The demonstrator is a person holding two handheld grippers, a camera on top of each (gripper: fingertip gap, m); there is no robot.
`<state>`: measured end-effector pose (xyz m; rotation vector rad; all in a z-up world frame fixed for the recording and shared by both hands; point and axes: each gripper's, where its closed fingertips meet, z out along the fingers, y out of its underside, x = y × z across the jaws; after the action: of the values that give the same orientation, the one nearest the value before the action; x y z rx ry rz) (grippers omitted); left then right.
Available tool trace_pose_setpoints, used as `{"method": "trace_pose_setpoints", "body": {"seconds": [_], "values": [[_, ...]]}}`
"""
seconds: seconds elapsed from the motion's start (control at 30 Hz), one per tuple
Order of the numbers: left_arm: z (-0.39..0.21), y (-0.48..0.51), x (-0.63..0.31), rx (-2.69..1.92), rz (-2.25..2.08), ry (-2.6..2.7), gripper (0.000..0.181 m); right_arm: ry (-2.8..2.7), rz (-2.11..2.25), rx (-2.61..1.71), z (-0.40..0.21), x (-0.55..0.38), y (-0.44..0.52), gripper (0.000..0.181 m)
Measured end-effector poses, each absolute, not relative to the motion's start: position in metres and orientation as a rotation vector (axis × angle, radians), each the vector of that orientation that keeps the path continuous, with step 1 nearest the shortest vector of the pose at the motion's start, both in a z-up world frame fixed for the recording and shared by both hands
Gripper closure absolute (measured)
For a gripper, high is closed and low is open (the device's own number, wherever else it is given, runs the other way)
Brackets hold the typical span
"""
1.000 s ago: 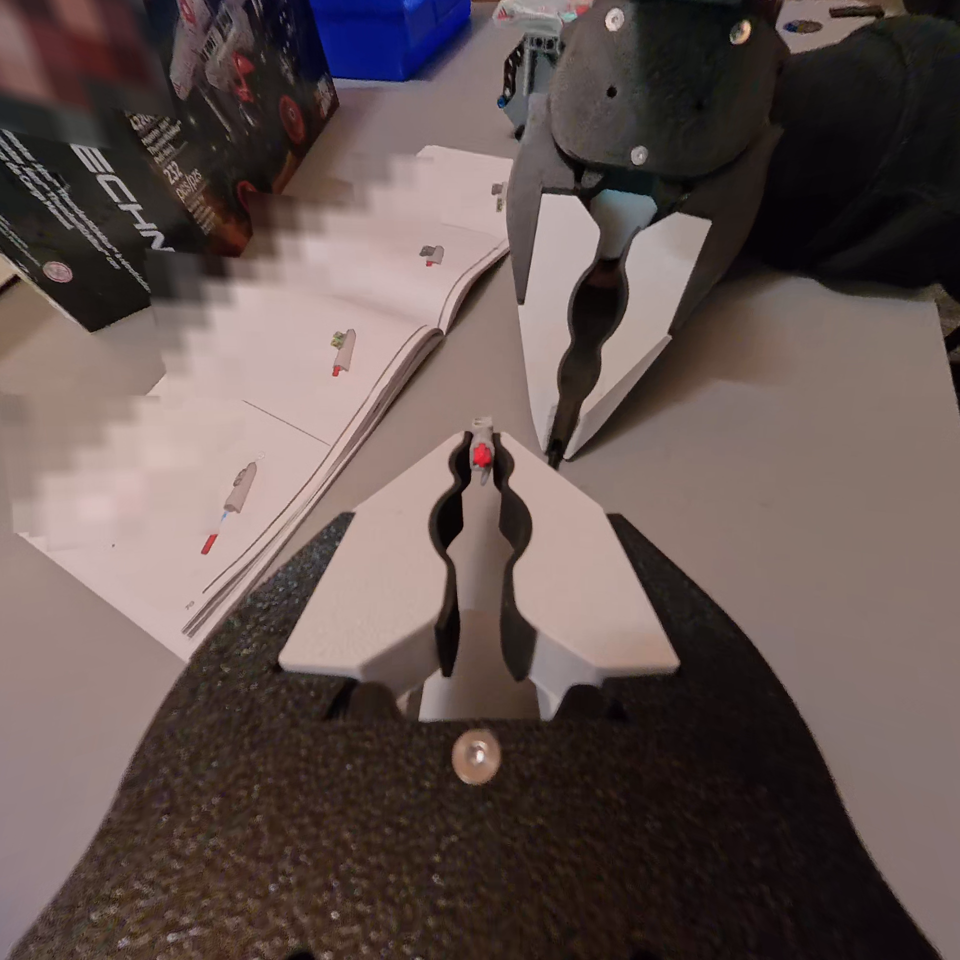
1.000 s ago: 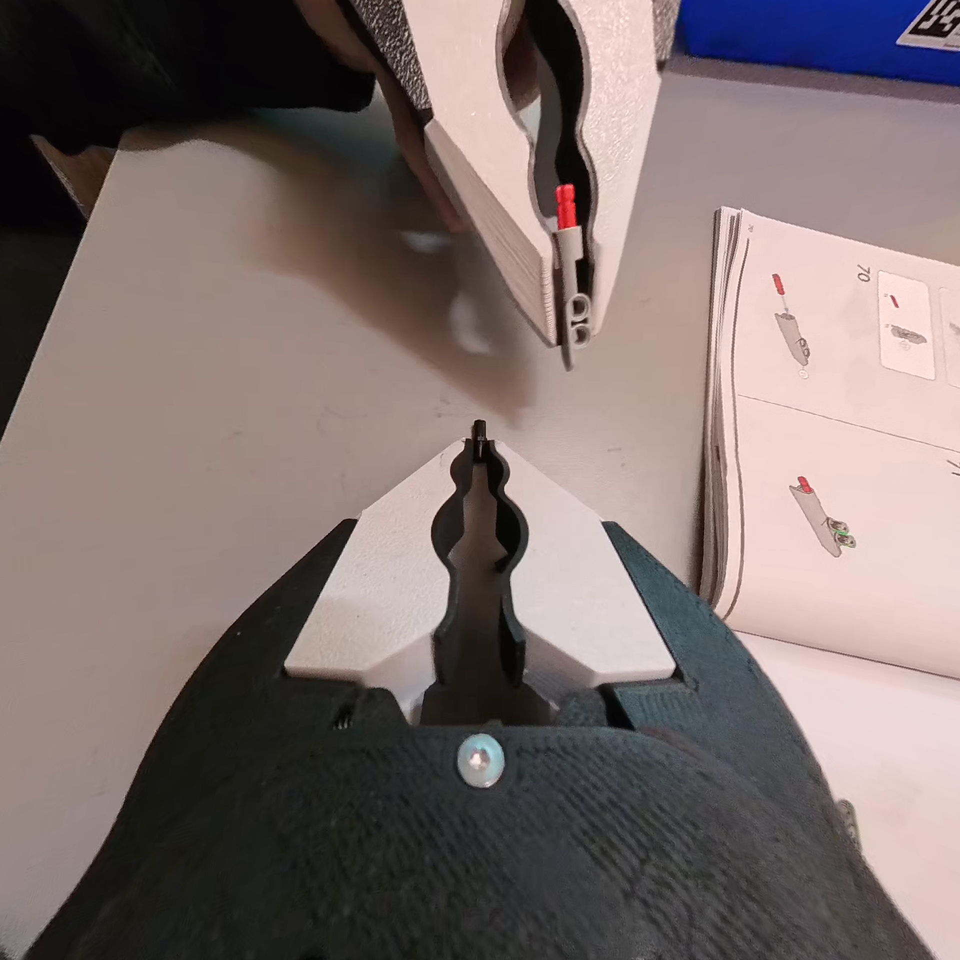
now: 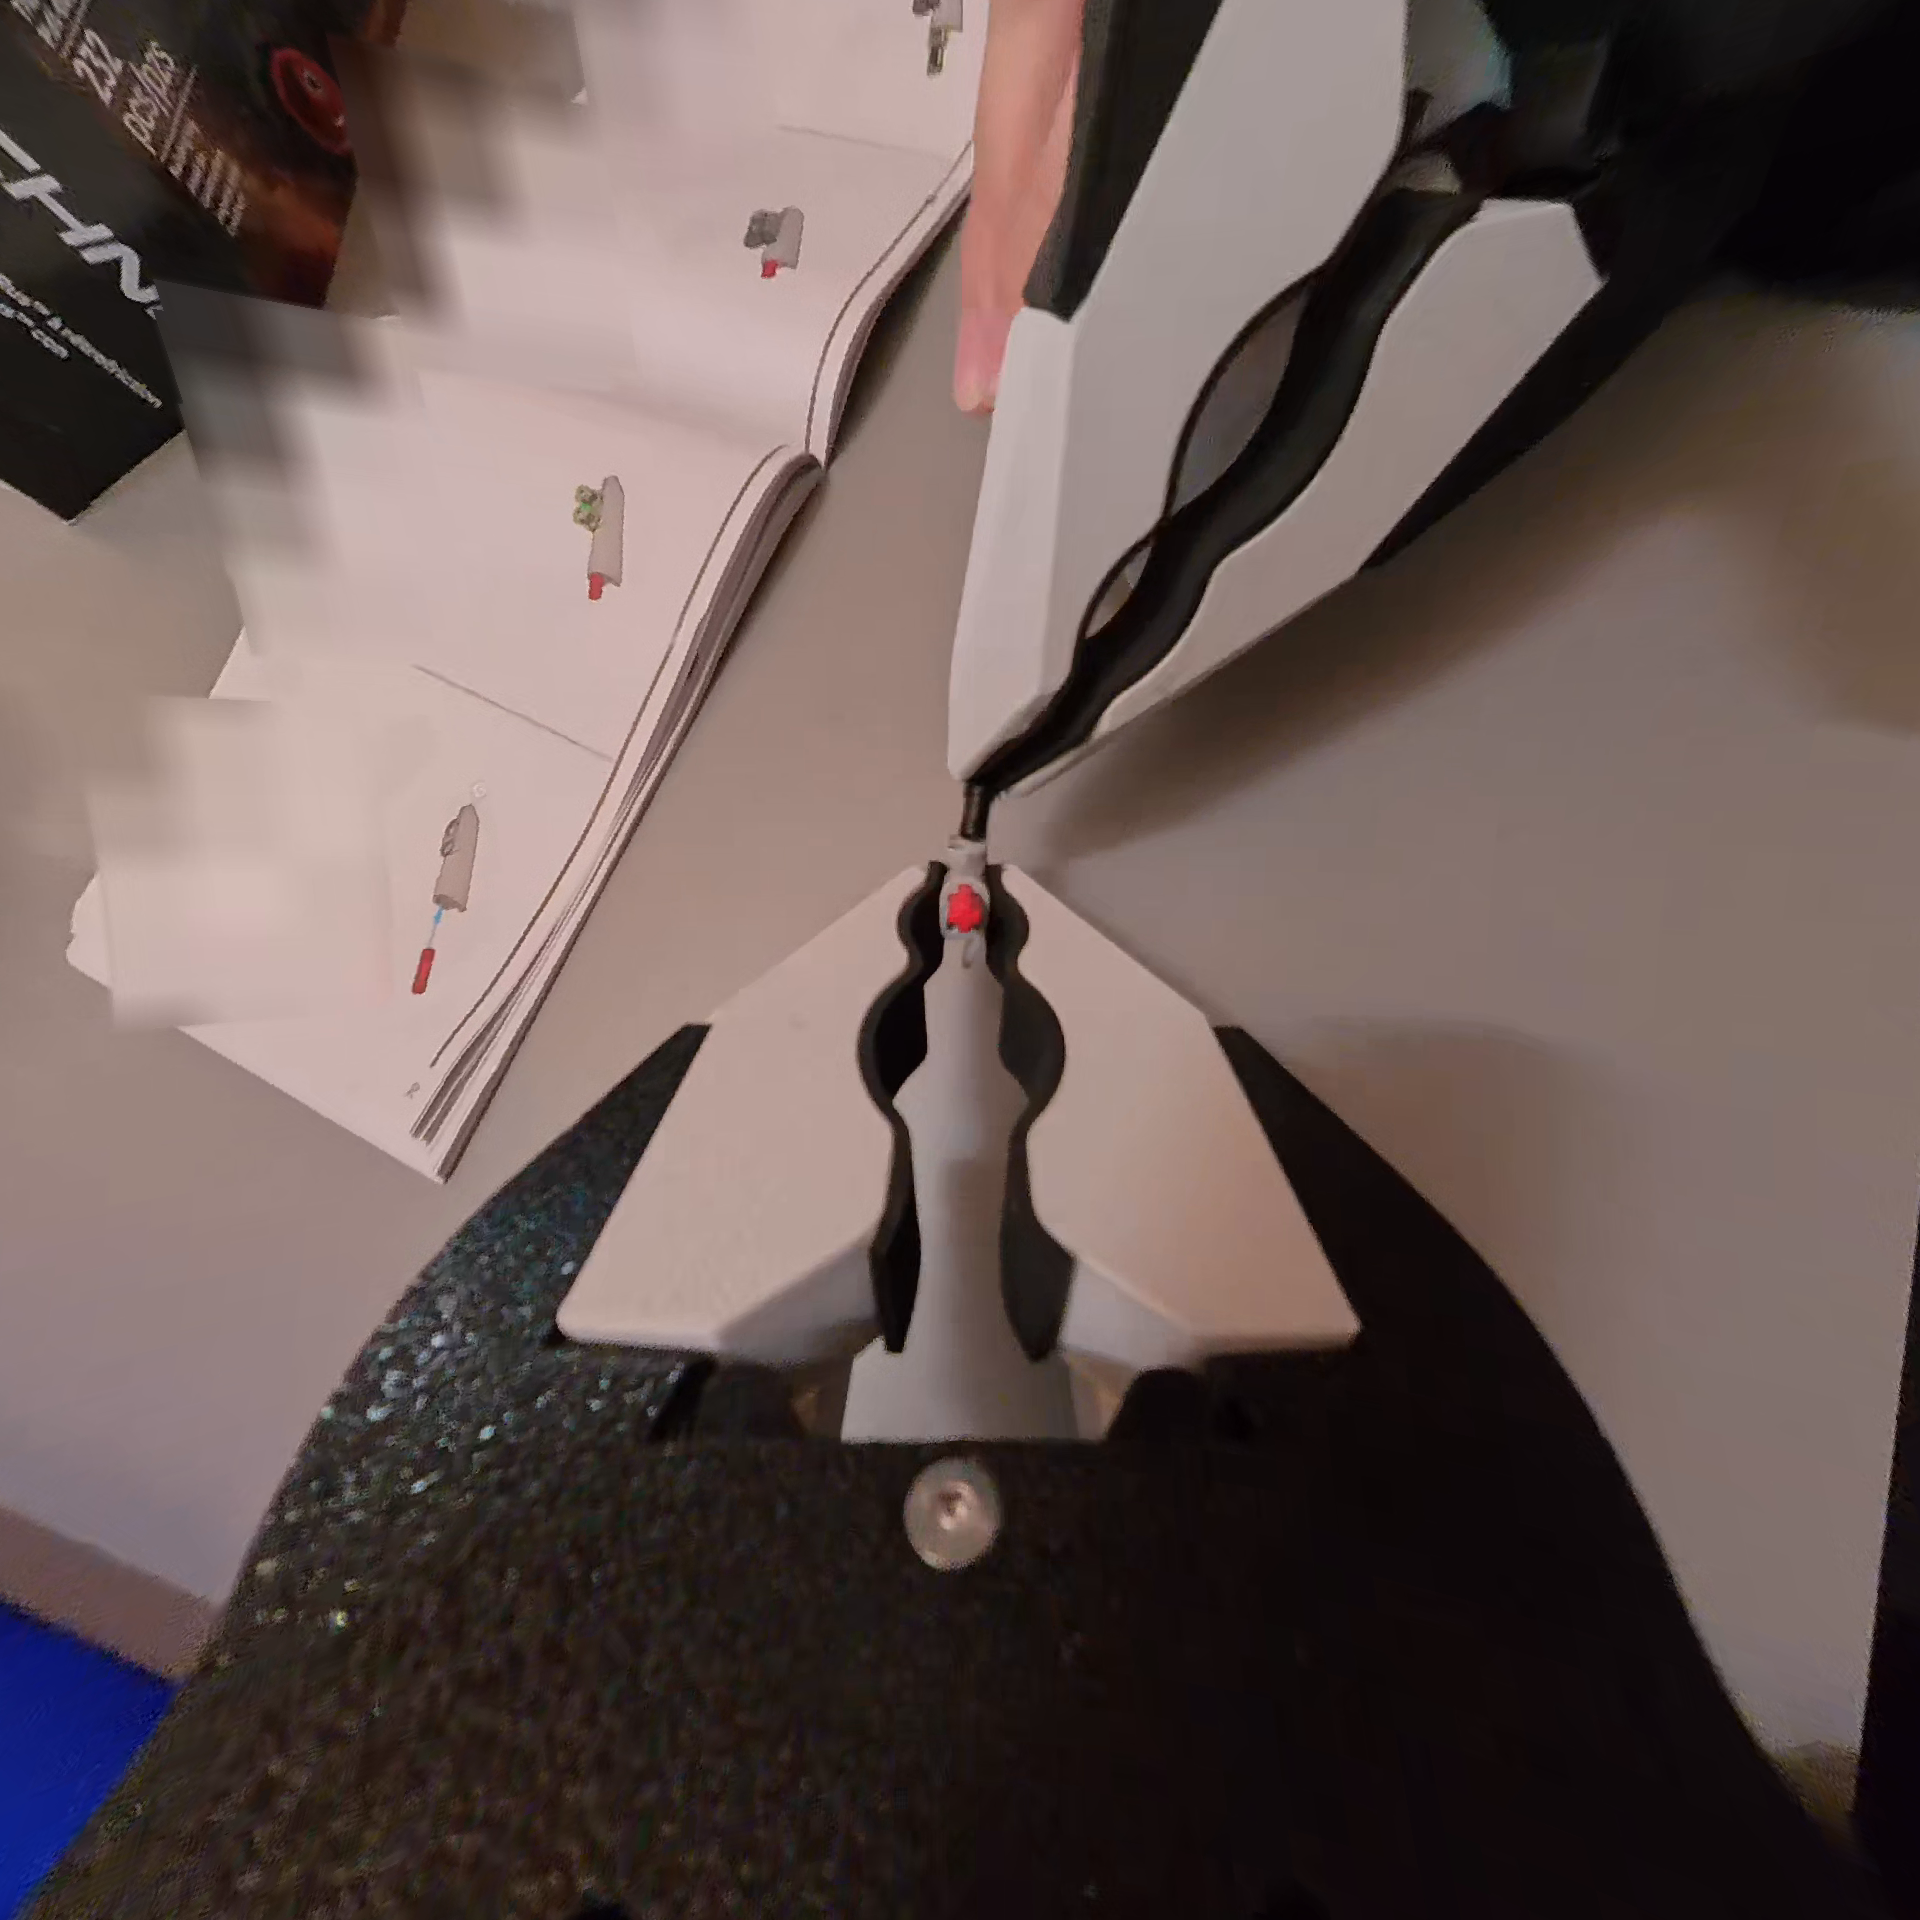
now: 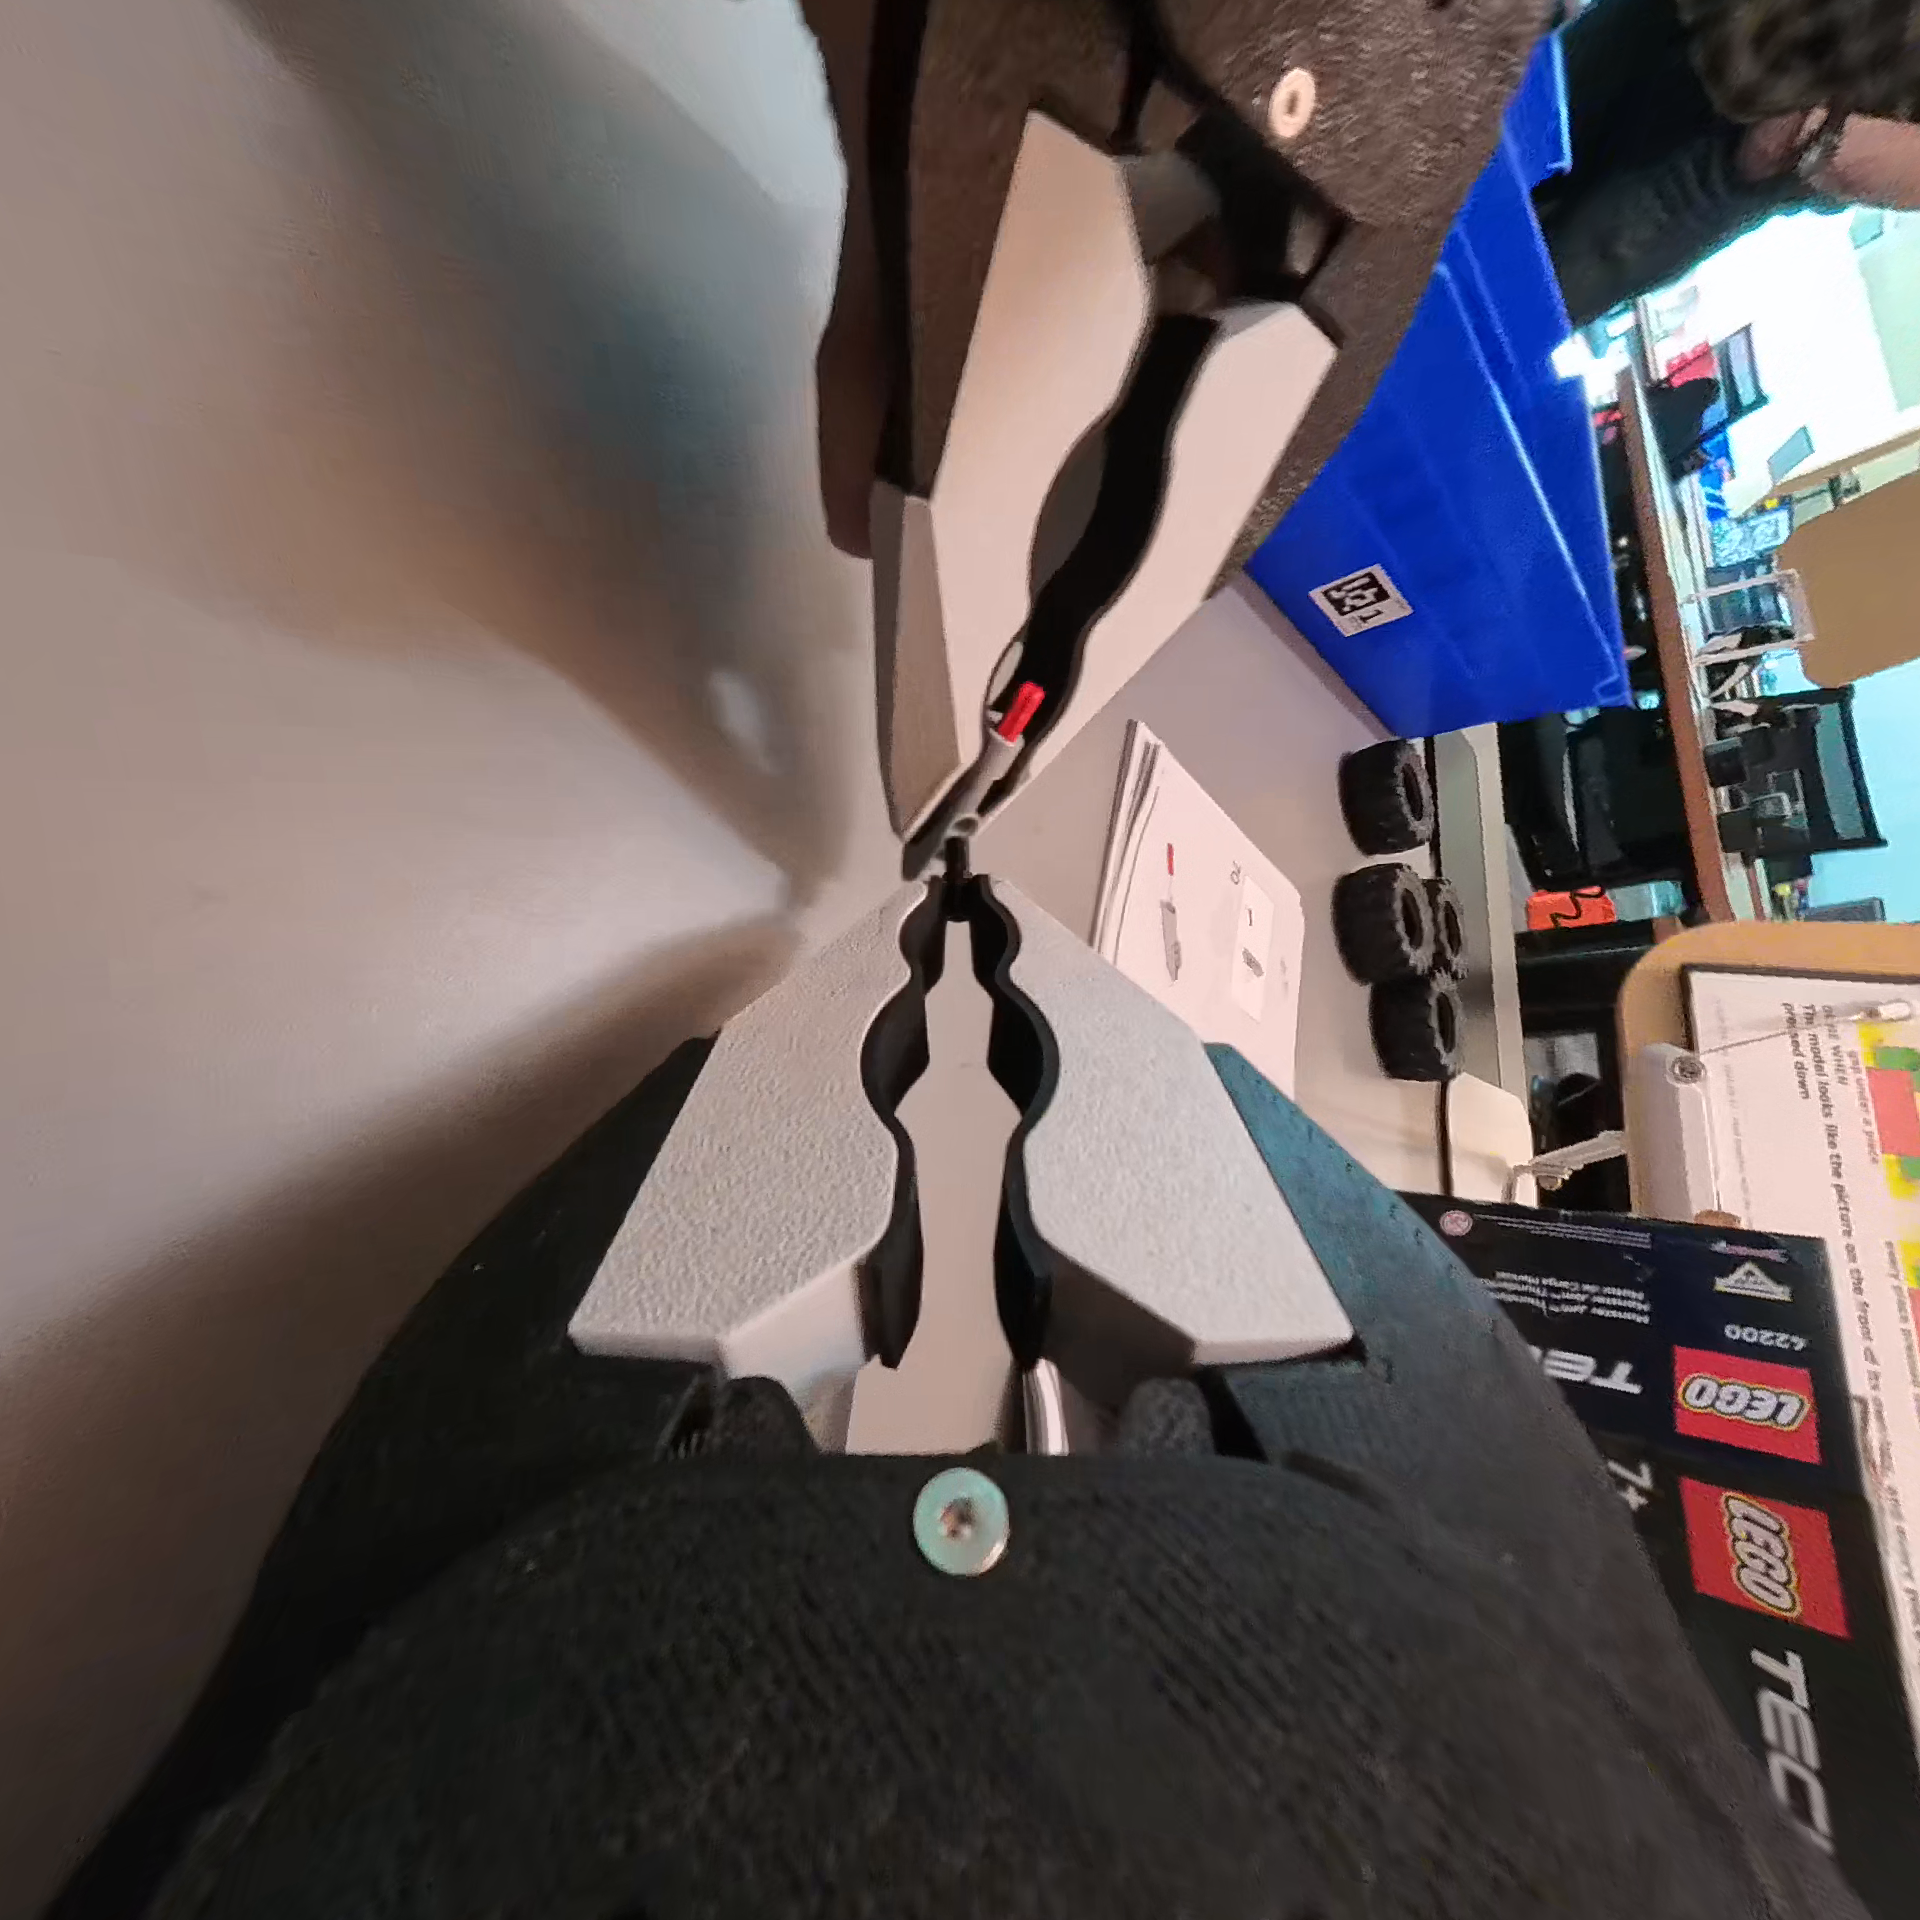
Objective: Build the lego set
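a grey beam (image 3: 964, 871) with a red axle (image 3: 964, 910) is clamped in the nearly closed left gripper (image 3: 961, 883). just beyond the beam, a small black pin (image 3: 975, 823) is pinched at the right gripper (image 4: 954, 891) tips, meeting the beam's end hole. if misaligned, the pin could be levered out and dropped.

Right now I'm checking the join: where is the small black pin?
The small black pin sits pinched at the right gripper tips, its free end meeting the grey beam held by the left gripper.
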<state>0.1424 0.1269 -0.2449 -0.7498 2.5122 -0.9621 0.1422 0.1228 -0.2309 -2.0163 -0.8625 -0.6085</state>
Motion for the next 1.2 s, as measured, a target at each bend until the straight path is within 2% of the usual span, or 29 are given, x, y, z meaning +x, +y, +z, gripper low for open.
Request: {"method": "trace_pose_setpoints", "body": {"seconds": [0.03,0.53,1.2], "values": [[-0.247,0.128,0.142,-0.751,-0.940,2.524,0.177,-0.878,-0.605,-2.020,-0.233,0.140,0.123,0.178],[-0.265,0.127,0.140,-0.739,-0.824,2.590,0.177,-1.040,-0.782,-2.056,-0.249,0.139,0.124,0.178],[-0.267,0.122,0.143,-0.681,-0.789,2.575,0.177,-1.235,-0.801,-2.056,-0.249,0.140,0.119,0.178]]}}
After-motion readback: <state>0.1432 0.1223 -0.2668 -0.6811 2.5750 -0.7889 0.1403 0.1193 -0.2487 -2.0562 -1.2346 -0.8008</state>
